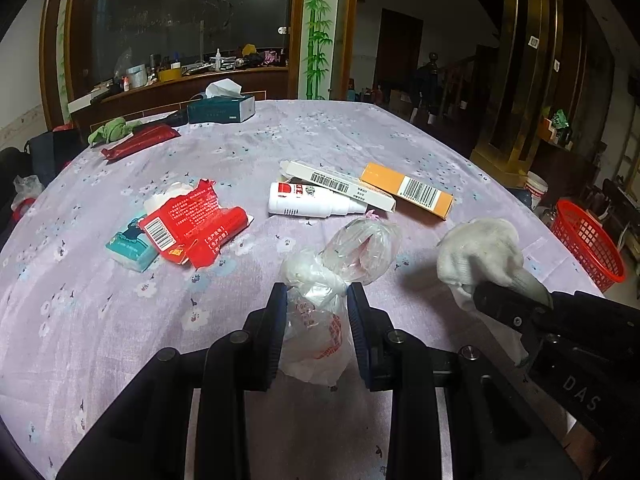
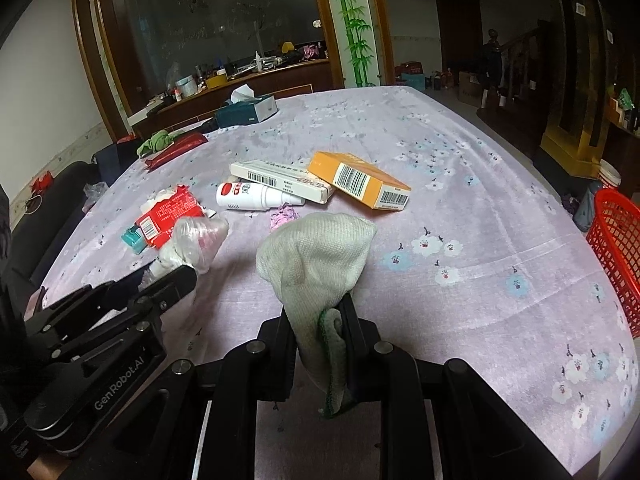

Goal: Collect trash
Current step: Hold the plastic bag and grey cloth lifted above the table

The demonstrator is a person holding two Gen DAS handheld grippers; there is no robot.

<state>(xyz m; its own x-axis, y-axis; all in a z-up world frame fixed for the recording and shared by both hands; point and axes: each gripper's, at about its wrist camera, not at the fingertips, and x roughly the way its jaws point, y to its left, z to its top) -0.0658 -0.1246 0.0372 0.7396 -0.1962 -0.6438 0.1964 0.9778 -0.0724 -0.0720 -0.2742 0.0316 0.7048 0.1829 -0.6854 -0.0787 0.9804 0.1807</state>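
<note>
My left gripper [image 1: 318, 292] is shut on a crumpled clear plastic bag [image 1: 340, 256] and holds it just above the purple floral tablecloth [image 1: 120, 320]. My right gripper [image 2: 316, 304] is shut on a white knit glove [image 2: 320, 252] with a green cuff; the glove also shows in the left wrist view [image 1: 480, 252]. On the cloth beyond lie a red torn wrapper [image 1: 192, 224], a teal tissue pack [image 1: 130, 246], a white bottle [image 1: 312, 200], a white box [image 1: 340, 184] and an orange box [image 1: 408, 190]. A small pink crumpled scrap [image 2: 284, 214] lies by the bottle.
A red plastic basket [image 2: 616, 248] stands off the table's right edge. At the far left of the table are a teal tissue box [image 1: 222, 108], a dark red packet [image 1: 140, 142] and a green cloth [image 1: 112, 130]. A cluttered wooden counter runs behind.
</note>
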